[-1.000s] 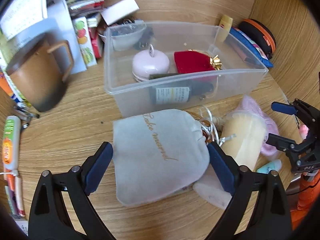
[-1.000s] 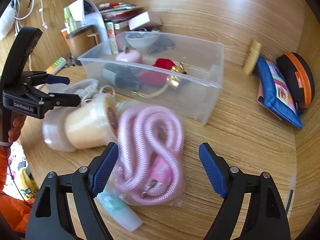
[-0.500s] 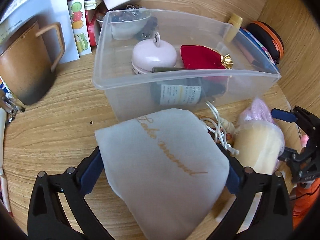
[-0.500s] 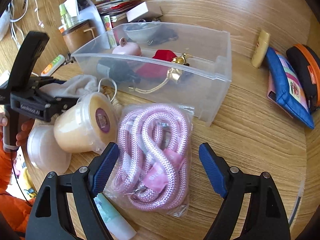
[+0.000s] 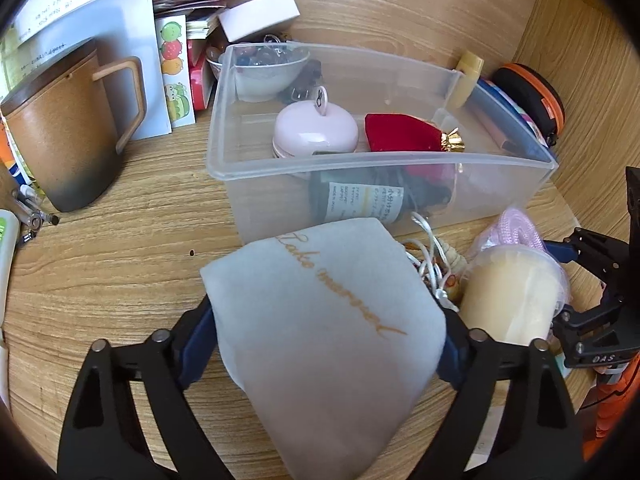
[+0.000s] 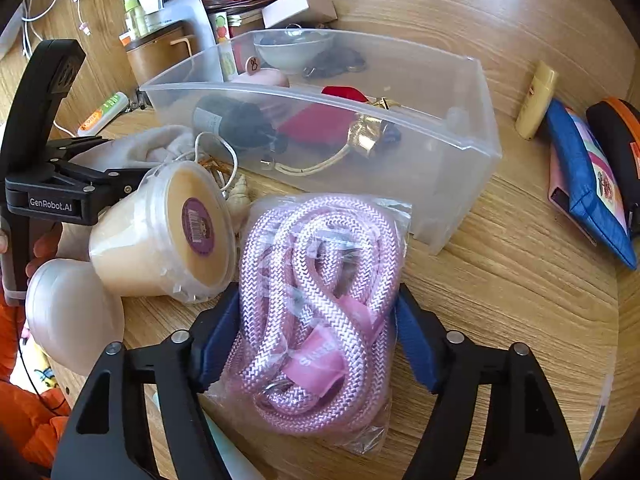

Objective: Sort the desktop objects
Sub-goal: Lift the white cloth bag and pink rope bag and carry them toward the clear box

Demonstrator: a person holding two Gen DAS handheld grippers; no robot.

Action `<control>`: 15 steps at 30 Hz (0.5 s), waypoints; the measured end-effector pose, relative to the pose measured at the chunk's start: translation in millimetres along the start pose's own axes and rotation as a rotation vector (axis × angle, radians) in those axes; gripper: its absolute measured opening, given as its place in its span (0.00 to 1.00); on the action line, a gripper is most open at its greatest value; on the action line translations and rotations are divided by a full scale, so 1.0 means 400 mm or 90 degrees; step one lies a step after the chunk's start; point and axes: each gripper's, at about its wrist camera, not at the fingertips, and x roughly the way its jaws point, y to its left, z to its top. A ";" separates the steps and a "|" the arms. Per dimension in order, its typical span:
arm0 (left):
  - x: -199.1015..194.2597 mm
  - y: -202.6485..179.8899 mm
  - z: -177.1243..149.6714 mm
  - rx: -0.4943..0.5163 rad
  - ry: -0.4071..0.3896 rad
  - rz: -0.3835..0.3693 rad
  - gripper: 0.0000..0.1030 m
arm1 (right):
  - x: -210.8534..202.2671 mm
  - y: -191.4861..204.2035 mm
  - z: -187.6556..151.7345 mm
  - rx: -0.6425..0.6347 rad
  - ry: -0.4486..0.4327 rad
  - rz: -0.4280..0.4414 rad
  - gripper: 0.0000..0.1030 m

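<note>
Pouch [image 5: 320,332] of grey cloth sits between the closing jaws of the left gripper [image 5: 328,344], its pads against both sides. Bagged pink rope [image 6: 316,316] lies on the table [image 6: 500,300] inside the right gripper [image 6: 316,344], whose closing pads touch the bag, near the clear bin [image 6: 452,184].

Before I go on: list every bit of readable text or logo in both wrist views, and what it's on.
"GenRobot.AI": on the left hand-held gripper, right wrist view.
Gold script, roughly "Lake marvel", uncertain: grey cloth pouch.
Bunny symbol: tag on the pink round case.
Dark bottle's label, purple sticker on the cream tub's lid, pink tag on the bagged pink rope: too small to read.
</note>
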 end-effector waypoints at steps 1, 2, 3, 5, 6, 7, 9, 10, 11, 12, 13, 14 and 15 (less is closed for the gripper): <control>0.002 -0.002 0.002 -0.001 -0.001 0.000 0.80 | -0.001 -0.001 -0.001 0.001 -0.001 -0.001 0.61; 0.000 -0.001 0.000 -0.001 -0.002 -0.001 0.79 | -0.004 -0.003 -0.002 0.003 -0.003 0.001 0.60; -0.003 0.002 -0.001 -0.001 -0.004 0.000 0.76 | -0.005 -0.005 -0.004 0.009 -0.005 -0.001 0.60; -0.011 0.006 -0.004 -0.007 -0.010 0.002 0.71 | -0.005 -0.009 -0.007 0.021 -0.009 -0.004 0.58; -0.014 0.009 -0.004 -0.012 -0.015 0.002 0.68 | -0.009 -0.014 -0.010 0.027 -0.012 -0.006 0.58; -0.017 0.010 -0.005 -0.015 -0.016 0.001 0.66 | -0.015 -0.018 -0.014 0.033 -0.016 -0.007 0.57; -0.027 0.019 -0.009 -0.025 -0.025 0.010 0.64 | -0.024 -0.030 -0.019 0.043 -0.021 -0.011 0.57; -0.030 0.019 -0.009 -0.027 -0.028 0.014 0.63 | -0.030 -0.036 -0.022 0.050 -0.023 -0.010 0.57; -0.036 0.021 -0.012 -0.029 -0.033 0.021 0.62 | -0.037 -0.043 -0.025 0.058 -0.027 -0.007 0.57; -0.039 0.022 -0.013 -0.031 -0.035 0.026 0.61 | -0.040 -0.048 -0.024 0.063 -0.030 -0.008 0.57; -0.046 0.023 -0.015 -0.033 -0.041 0.033 0.60 | -0.046 -0.053 -0.027 0.067 -0.033 -0.006 0.57; -0.048 0.022 -0.015 -0.034 -0.044 0.040 0.60 | -0.053 -0.056 -0.028 0.069 -0.037 -0.006 0.57; -0.052 0.021 -0.015 -0.036 -0.048 0.048 0.59 | -0.062 -0.058 -0.030 0.073 -0.042 -0.007 0.57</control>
